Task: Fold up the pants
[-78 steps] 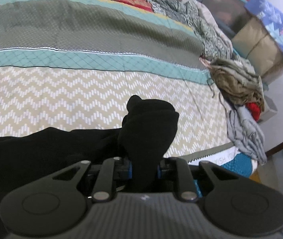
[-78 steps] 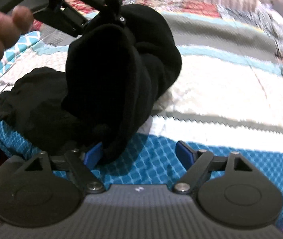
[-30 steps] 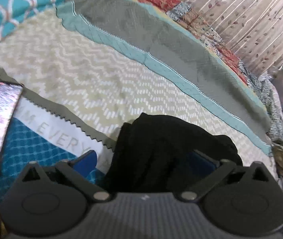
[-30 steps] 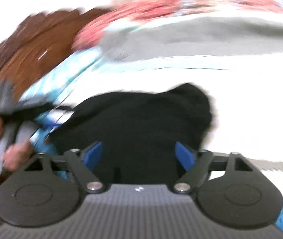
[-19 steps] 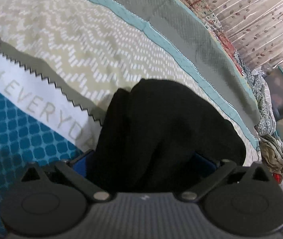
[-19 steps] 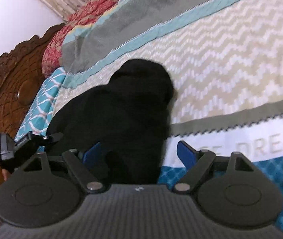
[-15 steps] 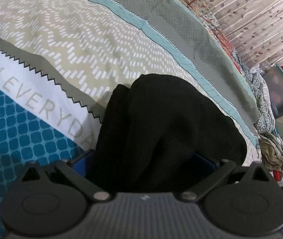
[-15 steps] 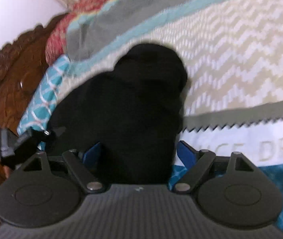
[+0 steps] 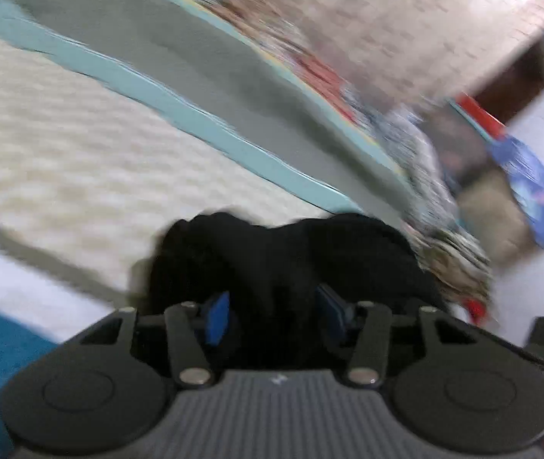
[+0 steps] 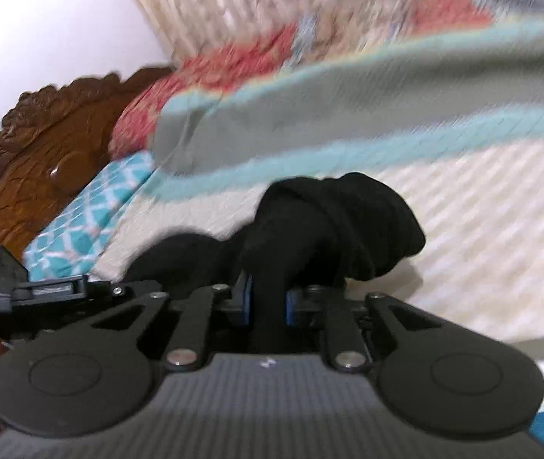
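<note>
Striped quilt [image 9: 80,160] — black pants [image 9: 272,252] bunched on it — curtain [image 10: 233,4] behind.

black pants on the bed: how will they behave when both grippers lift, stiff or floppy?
Probably floppy: the black pants bunch into soft rolls beyond the right gripper, whose jaws have just been closing and now pinch a fold. Likely to sag between grips: fabric also bulges past the left gripper, jaws just closing around it. Thick folds suggest little slipping.
</note>
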`<act>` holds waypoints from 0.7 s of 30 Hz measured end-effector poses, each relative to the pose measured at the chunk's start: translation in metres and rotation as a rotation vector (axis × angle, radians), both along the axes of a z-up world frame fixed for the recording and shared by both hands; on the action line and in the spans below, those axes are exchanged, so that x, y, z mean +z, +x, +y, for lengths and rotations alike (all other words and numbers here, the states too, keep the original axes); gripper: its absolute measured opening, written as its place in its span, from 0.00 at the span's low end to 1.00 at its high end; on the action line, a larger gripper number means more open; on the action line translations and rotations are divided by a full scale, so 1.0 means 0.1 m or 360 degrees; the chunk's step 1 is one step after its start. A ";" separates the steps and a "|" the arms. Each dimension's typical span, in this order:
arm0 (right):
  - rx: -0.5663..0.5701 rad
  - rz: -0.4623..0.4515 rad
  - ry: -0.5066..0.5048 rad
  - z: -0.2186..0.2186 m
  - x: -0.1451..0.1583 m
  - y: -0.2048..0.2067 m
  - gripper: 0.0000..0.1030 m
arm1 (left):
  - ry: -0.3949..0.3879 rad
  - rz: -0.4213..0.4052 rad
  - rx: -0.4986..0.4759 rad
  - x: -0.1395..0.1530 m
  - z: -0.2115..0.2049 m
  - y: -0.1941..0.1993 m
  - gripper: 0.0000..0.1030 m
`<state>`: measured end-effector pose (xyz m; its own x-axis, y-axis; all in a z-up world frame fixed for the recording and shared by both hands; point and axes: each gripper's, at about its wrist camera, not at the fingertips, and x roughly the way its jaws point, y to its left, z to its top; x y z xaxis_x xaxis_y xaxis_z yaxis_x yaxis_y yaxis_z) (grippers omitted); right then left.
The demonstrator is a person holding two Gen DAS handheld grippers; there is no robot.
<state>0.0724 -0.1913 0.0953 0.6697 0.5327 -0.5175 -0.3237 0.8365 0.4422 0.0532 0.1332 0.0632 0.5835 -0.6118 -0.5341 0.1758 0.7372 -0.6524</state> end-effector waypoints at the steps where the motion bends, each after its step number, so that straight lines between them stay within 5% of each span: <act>1: -0.0051 0.0007 -0.0019 -0.14 -0.03 -0.02 0.13 | 0.0032 -0.0001 -0.0042 0.00 -0.16 0.04 0.46; 4: -0.0203 0.0140 -0.0022 -0.59 -0.27 -0.11 0.12 | 0.0257 -0.0030 -0.0120 -0.03 -0.63 0.10 0.47; 6: -0.0298 0.0249 -0.0092 -0.76 -0.49 -0.16 0.12 | 0.0287 -0.0008 -0.0127 -0.05 -0.69 0.12 0.49; 9: -0.0347 0.0346 0.0059 -1.00 -0.70 -0.22 0.20 | 0.0429 -0.0007 -0.0010 0.03 -0.58 0.10 0.72; 11: -0.0372 0.0347 0.0185 -1.06 -0.71 -0.23 0.57 | 0.0604 -0.0012 0.0118 0.06 -0.43 0.06 0.86; 13: -0.0394 0.0292 0.0290 -1.10 -0.67 -0.24 0.82 | 0.0758 0.0033 0.0197 0.03 -0.32 0.09 0.96; 19: -0.0314 0.0358 0.0379 -1.01 -0.74 -0.16 0.87 | 0.0396 0.0228 0.0055 -0.19 -0.13 0.27 1.00; 21: -0.0299 0.0385 0.0380 -1.00 -0.76 -0.14 0.87 | 0.0379 0.0286 0.0015 -0.37 -0.20 0.38 1.00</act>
<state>0.0580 -0.2914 0.0189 0.6410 0.5370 -0.5484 -0.0373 0.7354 0.6766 0.0911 0.1132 0.0265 0.4718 -0.4516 -0.7572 0.0656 0.8745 -0.4807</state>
